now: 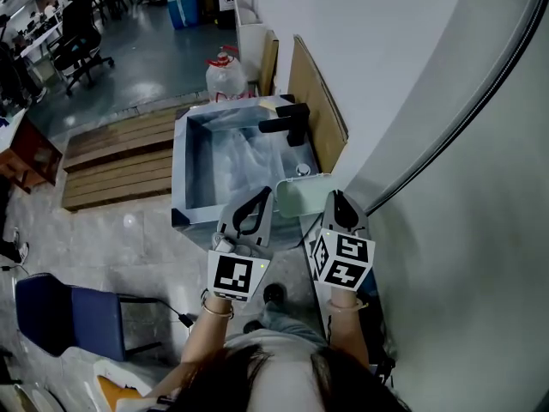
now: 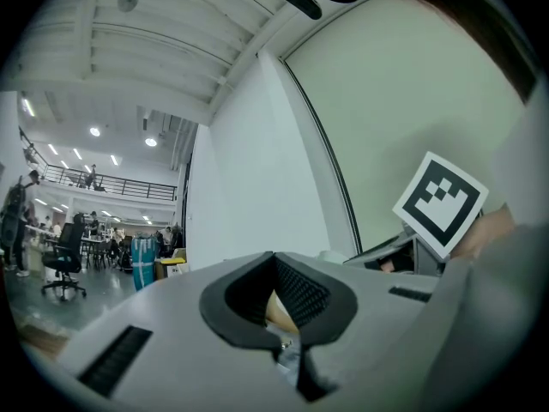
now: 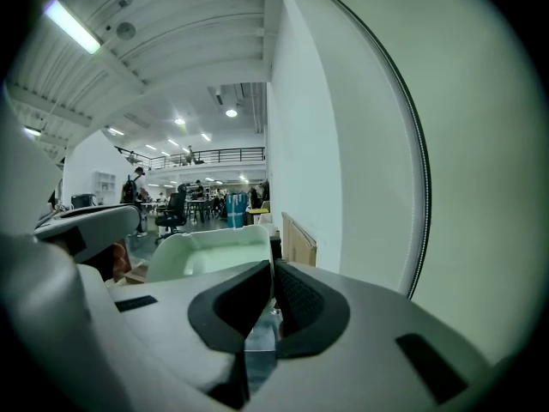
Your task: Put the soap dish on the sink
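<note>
Right gripper [image 1: 336,201]: jaws closed on the right edge of the soap dish [image 1: 302,194], a pale green, shallow tray w/ rounded corners. In the right gripper view the dish sits just ahead and left of the jaws, open side up, its edge running into the narrow gap btwn them. The dish is held in the air over the near right corner of the sink [image 1: 182,157], not resting on it.

Left gripper [image 1: 262,197]: jaws closed, tips meeting, nothing btwn them. It hovers just left of the dish, over the sink's front rim.

The sink is a grey-blue rectangular basin w/ clear plastic film inside and a black faucet [image 1: 286,122] at its far right. A water bottle [image 1: 226,75] w/ red cap stands behind it, and a brown board [image 1: 319,103] leans on the white wall. A wooden pallet [image 1: 116,157] lies left of the sink, a blue chair [image 1: 69,314] nearer the person.
</note>
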`<act>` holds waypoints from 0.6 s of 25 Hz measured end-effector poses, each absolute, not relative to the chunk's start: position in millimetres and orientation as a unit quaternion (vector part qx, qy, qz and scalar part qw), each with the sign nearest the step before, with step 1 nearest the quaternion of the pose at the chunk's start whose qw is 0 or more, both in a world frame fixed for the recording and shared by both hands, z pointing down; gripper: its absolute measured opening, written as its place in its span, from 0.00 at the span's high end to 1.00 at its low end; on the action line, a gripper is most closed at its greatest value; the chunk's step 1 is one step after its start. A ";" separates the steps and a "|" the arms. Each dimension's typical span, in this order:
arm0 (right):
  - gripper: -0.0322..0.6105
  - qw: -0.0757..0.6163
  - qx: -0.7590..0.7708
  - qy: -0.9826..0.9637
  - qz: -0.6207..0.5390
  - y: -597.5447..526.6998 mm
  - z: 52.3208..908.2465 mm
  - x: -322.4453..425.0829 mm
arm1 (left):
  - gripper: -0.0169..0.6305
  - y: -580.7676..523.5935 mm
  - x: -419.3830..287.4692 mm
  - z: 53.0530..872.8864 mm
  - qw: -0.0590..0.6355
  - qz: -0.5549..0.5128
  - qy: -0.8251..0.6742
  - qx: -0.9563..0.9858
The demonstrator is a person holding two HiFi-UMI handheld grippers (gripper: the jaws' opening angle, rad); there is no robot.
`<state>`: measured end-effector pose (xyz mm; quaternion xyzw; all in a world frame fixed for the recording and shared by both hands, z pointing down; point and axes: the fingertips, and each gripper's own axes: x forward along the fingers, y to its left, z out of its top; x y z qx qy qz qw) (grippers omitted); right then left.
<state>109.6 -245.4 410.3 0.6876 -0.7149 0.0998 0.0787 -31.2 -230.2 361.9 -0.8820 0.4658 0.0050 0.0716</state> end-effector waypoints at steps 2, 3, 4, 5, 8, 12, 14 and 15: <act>0.89 0.083 0.687 -0.714 0.104 -252.7 416.3 113.3 | 0.96 -236.8 -27.8 365.7 0.066 0.001 0.466 -0.882; 0.89 0.085 0.687 -0.714 0.107 -256.4 419.3 115.0 | 0.96 -240.1 -26.0 366.4 0.069 0.001 0.465 -0.882; 0.89 0.087 0.687 -0.713 0.108 -259.9 422.3 116.4 | 0.96 -243.1 -24.3 366.9 0.072 0.000 0.464 -0.883; 0.89 0.090 0.687 -0.713 0.110 -263.2 425.4 117.6 | 0.96 -246.0 -22.7 367.0 0.077 0.001 0.462 -0.883; 0.89 0.100 0.686 -0.712 0.109 -273.2 434.6 120.0 | 0.96 -254.8 -19.4 370.1 0.082 0.000 0.461 -0.884; 0.89 0.113 0.684 -0.712 0.114 -286.6 447.4 123.7 | 0.96 -267.8 -14.2 376.9 0.077 -0.005 0.461 -0.884; 0.89 0.119 0.683 -0.711 0.119 -292.3 454.0 125.4 | 0.96 -274.1 -11.9 380.2 0.075 -0.009 0.461 -0.884; 0.89 0.122 0.683 -0.710 0.121 -295.1 457.5 126.0 | 0.96 -277.3 -11.1 381.7 0.073 -0.009 0.461 -0.884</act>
